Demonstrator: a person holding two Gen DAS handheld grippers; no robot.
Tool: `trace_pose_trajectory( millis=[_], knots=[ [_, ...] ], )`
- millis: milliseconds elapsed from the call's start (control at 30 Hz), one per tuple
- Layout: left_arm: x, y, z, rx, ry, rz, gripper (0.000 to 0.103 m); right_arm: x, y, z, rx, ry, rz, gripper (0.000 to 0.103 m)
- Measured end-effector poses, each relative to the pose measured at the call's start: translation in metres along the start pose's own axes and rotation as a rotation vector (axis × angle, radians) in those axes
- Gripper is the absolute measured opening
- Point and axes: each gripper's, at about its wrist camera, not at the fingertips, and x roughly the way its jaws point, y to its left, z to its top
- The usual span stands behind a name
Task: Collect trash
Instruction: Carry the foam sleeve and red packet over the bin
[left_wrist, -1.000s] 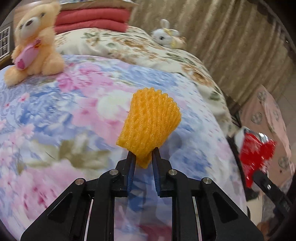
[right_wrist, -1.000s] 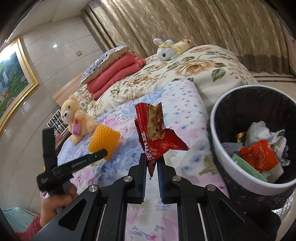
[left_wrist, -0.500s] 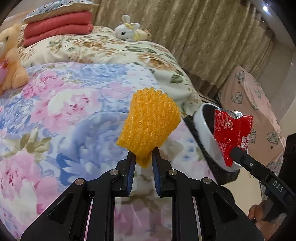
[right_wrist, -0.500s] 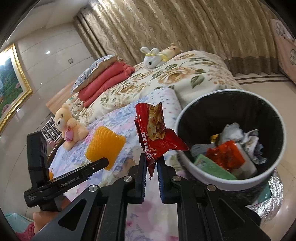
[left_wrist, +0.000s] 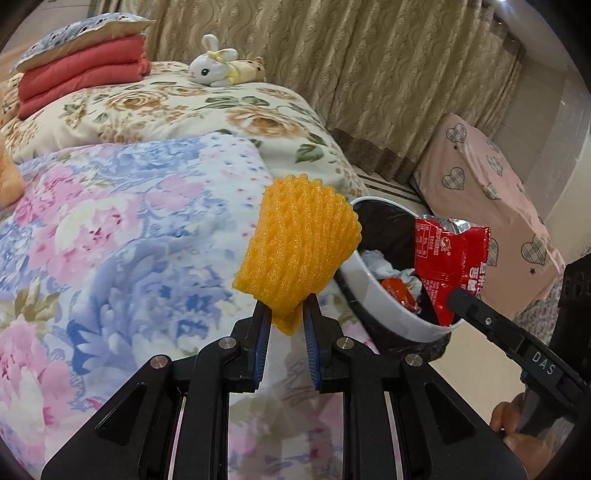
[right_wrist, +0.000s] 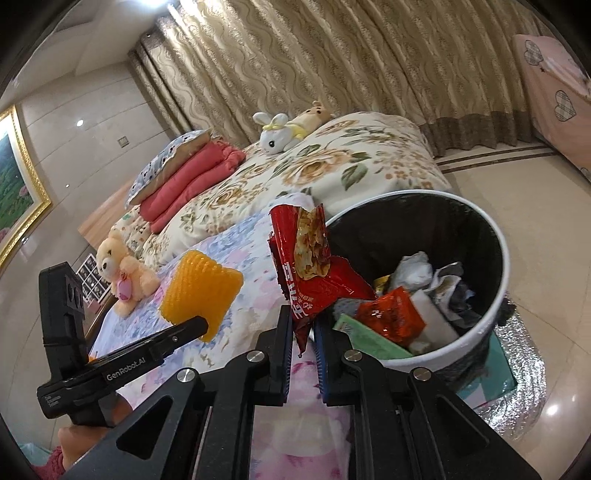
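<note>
While clamped on the lower corner of an orange foam net (left_wrist: 299, 251), left gripper (left_wrist: 286, 314) poised over the floral quilt (left_wrist: 110, 240), just short of the trash bin (left_wrist: 388, 306) and to its left. Same net, seen from the right wrist (right_wrist: 201, 291), held off the quilt, apart from the bin's white rim. Right gripper (right_wrist: 303, 328) closed on the bottom edge of a red snack wrapper (right_wrist: 310, 273), torn top upright, at the near rim of the bin (right_wrist: 480, 221). From the left wrist, that wrapper (left_wrist: 452, 262) above the bin's near-right rim, silver lining showing at the torn mouth. Inside the bin, against a black liner: crumpled white paper (right_wrist: 413, 267), an orange-red packet (right_wrist: 393, 310), a green flat pack (right_wrist: 369, 341). Under the bin, a glittery silver mat (right_wrist: 524, 387) on the tiled floor. Beyond the bin, up the bed: a cream flowered cover (right_wrist: 351, 166), a beige teddy bear (right_wrist: 120, 271) left of the net, a stack of red blankets (left_wrist: 81, 79) topped with a blue-dotted pillow (left_wrist: 77, 35), a white bunny plush (left_wrist: 214, 70). Farthest from the bin, beige patterned curtains (left_wrist: 388, 66); to its right, a pink heart-print cover (left_wrist: 491, 192).
</note>
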Motion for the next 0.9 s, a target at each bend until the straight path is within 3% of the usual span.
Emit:
trace_pose_trajectory(
  millis=[900],
  knots=[
    [0.025,-0.059,0.016,0.092,0.019,-0.043,0.017,-0.013,-0.041,0.016,0.06,-0.034,-0.045,0.011]
  ],
)
